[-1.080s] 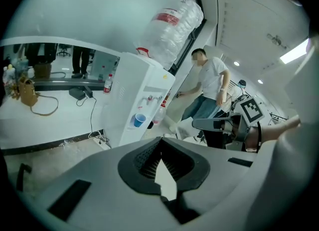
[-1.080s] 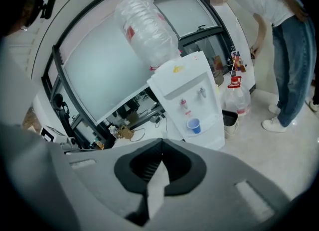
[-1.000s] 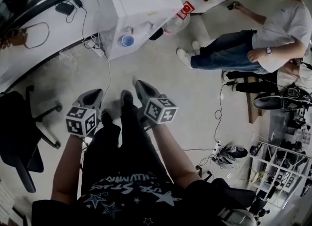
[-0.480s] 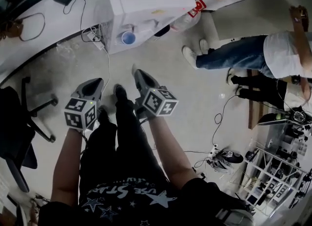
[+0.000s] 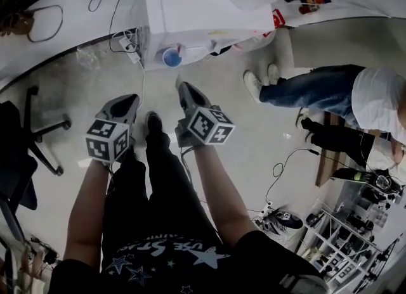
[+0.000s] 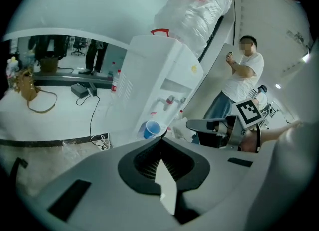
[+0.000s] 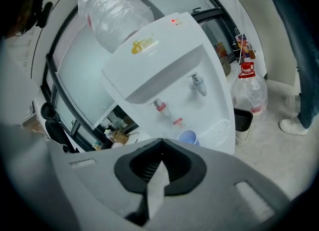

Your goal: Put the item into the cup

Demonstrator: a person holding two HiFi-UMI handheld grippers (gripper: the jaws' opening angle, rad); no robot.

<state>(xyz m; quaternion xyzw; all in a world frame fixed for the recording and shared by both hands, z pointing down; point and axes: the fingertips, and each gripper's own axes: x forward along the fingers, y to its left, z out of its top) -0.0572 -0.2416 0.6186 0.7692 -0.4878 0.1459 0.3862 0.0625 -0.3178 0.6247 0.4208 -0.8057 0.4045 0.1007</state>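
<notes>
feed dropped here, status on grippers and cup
Left gripper and right gripper shut, empty. Blue cup sits on water dispenser ahead. No item seen; nothing blocking.

Cup (image 5: 171, 56): small, blue, mouth open. I note it standing upright on the dispenser's (image 5: 209, 7) drip tray, below the taps, toward the tray's left end.

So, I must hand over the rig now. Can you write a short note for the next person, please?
Left gripper: jaws together, with only a pale sliver between them; no item I can name.
Right gripper: the same.
Blue cup: on the drip tray of the water dispenser, ahead of both grippers and apart from them.
Done: no item shows in the cup.
Left: get the item and put it into the cup.
</notes>
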